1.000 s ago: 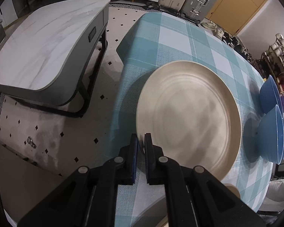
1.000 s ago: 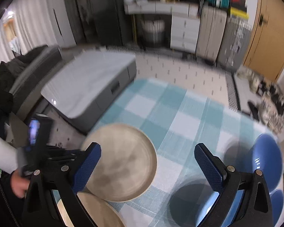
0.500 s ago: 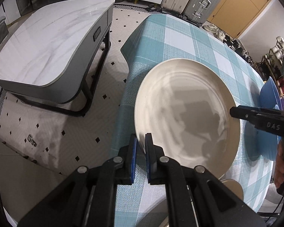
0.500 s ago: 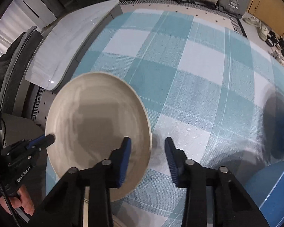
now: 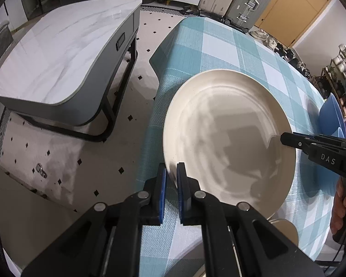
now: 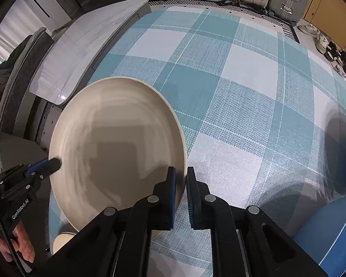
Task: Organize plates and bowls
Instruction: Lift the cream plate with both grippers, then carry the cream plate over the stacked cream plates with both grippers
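- Right now we pinch the cream plate (image 5: 228, 138) between both grippers, one on each side of its rim, above the teal-and-white checked tablecloth (image 6: 230, 87).
- Our left gripper (image 5: 171, 175) clamps the plate's rim at about 7 o'clock in the left wrist view; its blue-padded jaws stand nearly together with the rim between them.
- Our right gripper (image 6: 181, 180) has just been closing, and its jaws now press on the rim at about 5 o'clock of the plate (image 6: 117, 147) in the right wrist view.
- From the left wrist view, the right gripper (image 5: 284, 138) meets the plate's rim at 3 o'clock, with part of a hand (image 5: 343, 205) behind it at the frame's right edge.
- From the right wrist view, the left gripper (image 6: 55, 161) touches the rim at 9 o'clock, and fingers (image 6: 23, 247) show at the lower left.
- A second cream plate (image 5: 284, 229) peeks out beneath the held one, at 5 o'clock of it in the left wrist view.
- Blue bowls (image 5: 329, 117) sit on the cloth at 3 o'clock, beyond the plate's right rim; in the right wrist view a blue bowl (image 6: 329, 230) fills the lower right corner.
- A marble-topped side table (image 5: 64, 53) stands on the tiled floor (image 5: 57, 161) at 10 o'clock, apart from the covered table.
- Silver suitcases (image 5: 249, 2) stand at 1 o'clock, against the far wall.
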Available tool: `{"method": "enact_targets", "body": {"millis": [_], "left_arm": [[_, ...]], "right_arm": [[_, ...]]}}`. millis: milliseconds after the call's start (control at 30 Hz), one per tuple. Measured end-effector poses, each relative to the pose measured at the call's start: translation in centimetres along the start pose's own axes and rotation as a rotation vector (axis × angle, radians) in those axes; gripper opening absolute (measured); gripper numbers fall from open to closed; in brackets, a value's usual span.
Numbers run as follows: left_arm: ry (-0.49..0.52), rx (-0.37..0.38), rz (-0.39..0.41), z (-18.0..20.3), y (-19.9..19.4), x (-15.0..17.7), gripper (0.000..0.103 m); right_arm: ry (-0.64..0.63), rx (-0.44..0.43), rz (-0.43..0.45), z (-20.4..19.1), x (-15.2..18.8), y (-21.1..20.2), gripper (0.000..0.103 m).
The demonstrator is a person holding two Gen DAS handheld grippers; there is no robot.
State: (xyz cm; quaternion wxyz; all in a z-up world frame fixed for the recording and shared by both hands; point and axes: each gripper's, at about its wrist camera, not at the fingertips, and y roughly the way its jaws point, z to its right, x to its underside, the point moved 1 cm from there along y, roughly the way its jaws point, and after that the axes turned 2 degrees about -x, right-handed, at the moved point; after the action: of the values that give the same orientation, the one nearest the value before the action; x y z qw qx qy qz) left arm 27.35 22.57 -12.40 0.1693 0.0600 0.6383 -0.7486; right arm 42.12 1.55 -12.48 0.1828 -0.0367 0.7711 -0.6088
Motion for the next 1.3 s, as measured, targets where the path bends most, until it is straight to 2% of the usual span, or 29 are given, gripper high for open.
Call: {"method": "enact_targets", "body": {"millis": [667, 1300], "left_arm": [[0.004, 0.009, 0.033, 1.1, -3.1, 0.1, 0.006], [0.027, -0.014, 0.083, 2.6, -6.6, 3.1, 0.006]], "right_arm": [[0.040, -0.034, 0.054, 0.5, 0.4, -4.0, 0.007], [0.021, -0.036, 0.094, -0.3, 3.6, -7.4, 0.007]]}}
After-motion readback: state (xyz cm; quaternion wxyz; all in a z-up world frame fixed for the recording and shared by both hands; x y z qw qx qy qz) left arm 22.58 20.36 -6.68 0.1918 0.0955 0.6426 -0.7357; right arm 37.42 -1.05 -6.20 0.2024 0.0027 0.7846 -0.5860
